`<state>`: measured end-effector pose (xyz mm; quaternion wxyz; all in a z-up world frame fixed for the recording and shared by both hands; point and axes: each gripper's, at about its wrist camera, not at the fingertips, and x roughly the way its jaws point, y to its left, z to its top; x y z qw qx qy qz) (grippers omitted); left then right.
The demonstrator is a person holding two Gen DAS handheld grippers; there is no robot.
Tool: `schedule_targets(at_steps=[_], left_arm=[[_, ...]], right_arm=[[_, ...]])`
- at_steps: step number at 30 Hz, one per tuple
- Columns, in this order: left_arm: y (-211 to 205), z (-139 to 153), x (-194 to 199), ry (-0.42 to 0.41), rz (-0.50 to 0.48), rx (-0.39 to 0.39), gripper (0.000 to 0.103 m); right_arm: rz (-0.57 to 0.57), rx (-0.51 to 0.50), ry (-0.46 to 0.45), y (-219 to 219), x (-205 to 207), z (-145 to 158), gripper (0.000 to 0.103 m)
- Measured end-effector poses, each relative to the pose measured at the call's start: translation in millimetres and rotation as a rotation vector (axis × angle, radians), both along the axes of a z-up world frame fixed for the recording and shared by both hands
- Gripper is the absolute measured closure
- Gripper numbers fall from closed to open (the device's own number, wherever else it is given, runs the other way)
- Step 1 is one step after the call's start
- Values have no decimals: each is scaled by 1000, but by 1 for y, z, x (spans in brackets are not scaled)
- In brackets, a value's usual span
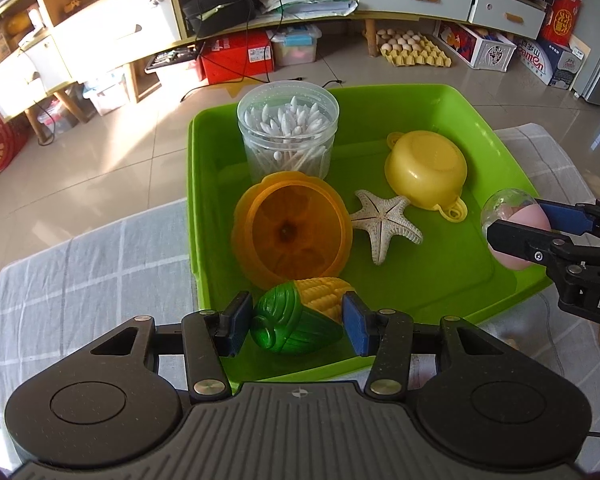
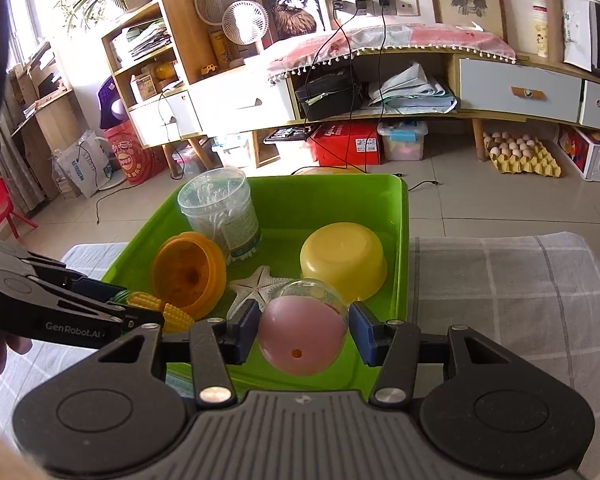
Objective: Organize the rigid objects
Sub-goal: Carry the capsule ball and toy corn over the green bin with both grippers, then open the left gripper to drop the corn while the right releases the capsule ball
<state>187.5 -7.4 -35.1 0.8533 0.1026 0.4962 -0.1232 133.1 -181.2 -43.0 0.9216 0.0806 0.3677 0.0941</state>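
The left tongs [image 1: 296, 322] clench a green-husked yellow plastic corn cob [image 1: 304, 320] over the near edge of the shallow green plastic tray [image 1: 500, 136]. The right tongs [image 2: 304, 334] grip a pink-and-clear plastic capsule ball [image 2: 303, 334] over the tray, likely because both are bound for it. Inside sit a clear plastic jar of cotton swabs [image 1: 288, 130], an orange plastic pumpkin-shaped bowl [image 1: 292, 232] on its side, a pale dried starfish [image 1: 384, 226] and an upturned yellow plastic pot [image 1: 426, 168].

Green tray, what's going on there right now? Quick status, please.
Left claw shut on toy corn; right claw shut on pink capsule. Both over green tray. Starfish, bowls, swab jar already inside.
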Motion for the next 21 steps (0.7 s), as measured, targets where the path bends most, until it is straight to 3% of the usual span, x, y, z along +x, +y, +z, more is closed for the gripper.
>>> schedule_targets(at_steps=[17,19,21], left_arm=[[3,-2,-12,-85,-10,-7,49],[3,-1,-14,-97,-18,-22,42],[3,2,-17,-121,-16,-23,31]], right_arm=[[17,-61,8,10,-1,-7,80],[21,-54,-3,10,-3,-4,79],[28,-37,2,9,-3,-2,71]])
